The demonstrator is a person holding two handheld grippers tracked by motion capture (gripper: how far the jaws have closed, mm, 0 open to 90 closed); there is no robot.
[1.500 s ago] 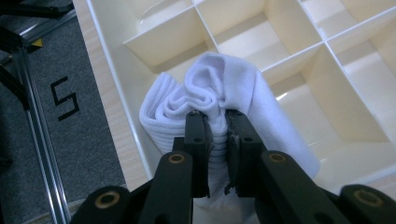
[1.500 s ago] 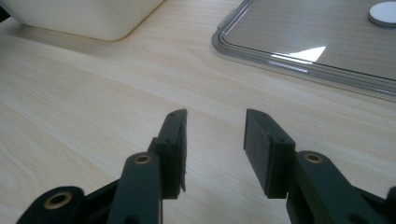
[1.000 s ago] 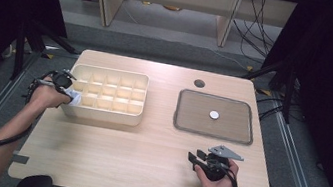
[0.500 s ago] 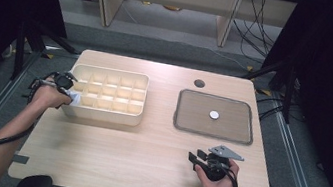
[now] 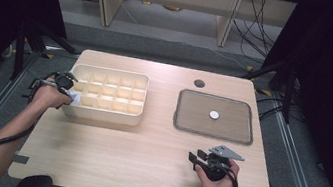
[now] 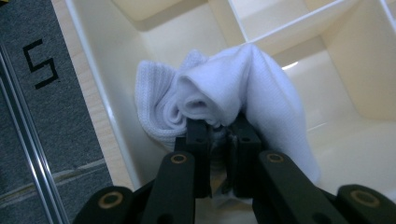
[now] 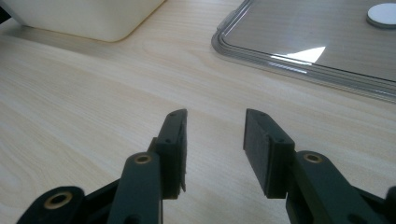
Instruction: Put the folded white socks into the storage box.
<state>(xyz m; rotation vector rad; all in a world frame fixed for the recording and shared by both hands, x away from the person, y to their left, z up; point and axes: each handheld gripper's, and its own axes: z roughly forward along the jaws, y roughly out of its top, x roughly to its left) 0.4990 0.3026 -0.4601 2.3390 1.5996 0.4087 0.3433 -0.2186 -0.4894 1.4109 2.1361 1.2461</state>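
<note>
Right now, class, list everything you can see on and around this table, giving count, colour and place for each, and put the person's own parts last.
Table: one, light wood, centre of the high view.
Divided box: one, cream, many compartments, left half of the table.
Sock: one, white, bunched, in the box's near left corner compartment.
Tray: one, grey-rimmed, flat, right half of the table.
Disc: one, white, small, lying in the tray.
Round hole: one, dark, in the tabletop behind the tray.
Left gripper: one, black, jaws closed on the sock at the box's left end.
Right gripper: one, black, jaws apart, holding nothing, over bare tabletop in front of the tray.
</note>
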